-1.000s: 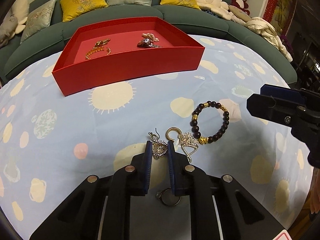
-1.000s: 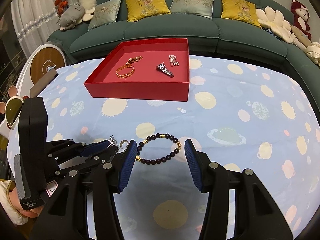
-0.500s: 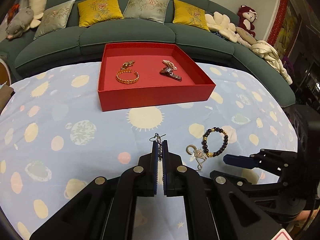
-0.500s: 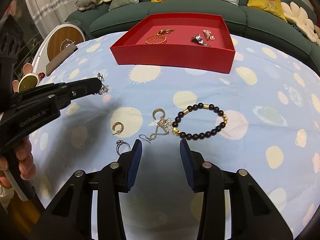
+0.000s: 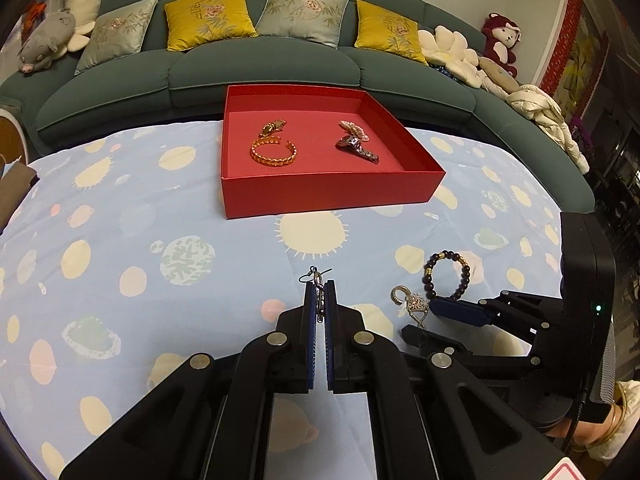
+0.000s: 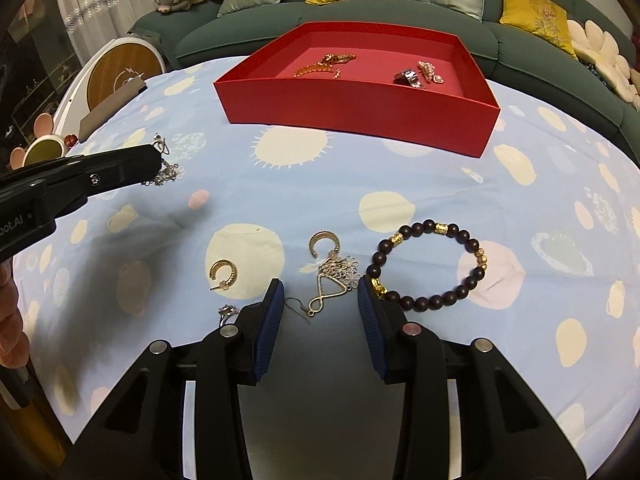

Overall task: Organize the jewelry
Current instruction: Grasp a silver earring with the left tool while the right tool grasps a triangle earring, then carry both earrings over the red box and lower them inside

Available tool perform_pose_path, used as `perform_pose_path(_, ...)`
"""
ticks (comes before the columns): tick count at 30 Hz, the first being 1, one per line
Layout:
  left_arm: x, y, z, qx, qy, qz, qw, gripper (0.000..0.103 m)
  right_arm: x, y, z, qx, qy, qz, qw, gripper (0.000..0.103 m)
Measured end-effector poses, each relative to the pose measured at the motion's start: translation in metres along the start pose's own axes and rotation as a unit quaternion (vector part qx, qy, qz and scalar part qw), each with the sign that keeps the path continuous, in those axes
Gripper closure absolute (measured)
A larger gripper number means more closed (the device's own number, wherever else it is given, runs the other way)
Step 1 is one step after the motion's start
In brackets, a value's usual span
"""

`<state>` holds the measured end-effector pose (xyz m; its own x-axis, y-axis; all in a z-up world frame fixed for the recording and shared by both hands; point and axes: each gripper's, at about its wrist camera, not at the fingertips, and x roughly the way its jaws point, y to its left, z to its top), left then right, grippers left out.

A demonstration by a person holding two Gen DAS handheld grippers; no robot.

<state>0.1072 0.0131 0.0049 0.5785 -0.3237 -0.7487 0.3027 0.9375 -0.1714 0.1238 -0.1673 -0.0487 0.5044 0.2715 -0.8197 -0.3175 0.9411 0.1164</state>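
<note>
We hold one earring aloft while our other claw waits over the loose jewelry.

In the left wrist view, our left gripper is clenched on a silver drop earring, its hook poking out past the pads above the blue patterned cloth; the red tray sits at 12 o'clock, holding a gold bangle and a dark clasp piece, and the beaded bracelet lies at 3 o'clock by the right gripper. In the right wrist view, our right gripper is spread wide with nothing between its pads, low over a second silver drop earring; a gold hoop earring lies at 9 o'clock, the beaded bracelet at 3 o'clock, the red tray at 12 o'clock, and the left gripper carries its earring at 10 o'clock.
</note>
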Motion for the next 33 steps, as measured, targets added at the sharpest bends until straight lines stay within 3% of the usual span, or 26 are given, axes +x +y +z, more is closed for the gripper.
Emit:
perform_pose_path(5,0.000,0.001,0.000,0.000,0.001,-0.001,1.0000,0.101,0.003,0.003,0.001,-0.015,-0.008,-0.014,1.000,0.066)
perform_pose_path(9,0.000,-0.001,0.000,0.002,0.000,-0.005,1.0000,0.101,0.003,0.000,0.002,-0.011,-0.012,-0.015,1.000,0.085)
perform_pose_path(20,-0.001,-0.001,0.001,0.001,-0.003,-0.006,1.0000,0.101,-0.008,-0.011,0.001,0.008,-0.018,-0.009,1.000,0.085)
perform_pose_path(33,-0.011,-0.009,0.016,0.005,-0.020,-0.011,0.9997,0.101,-0.059,-0.020,0.028,0.031,-0.076,0.013,0.997,0.085)
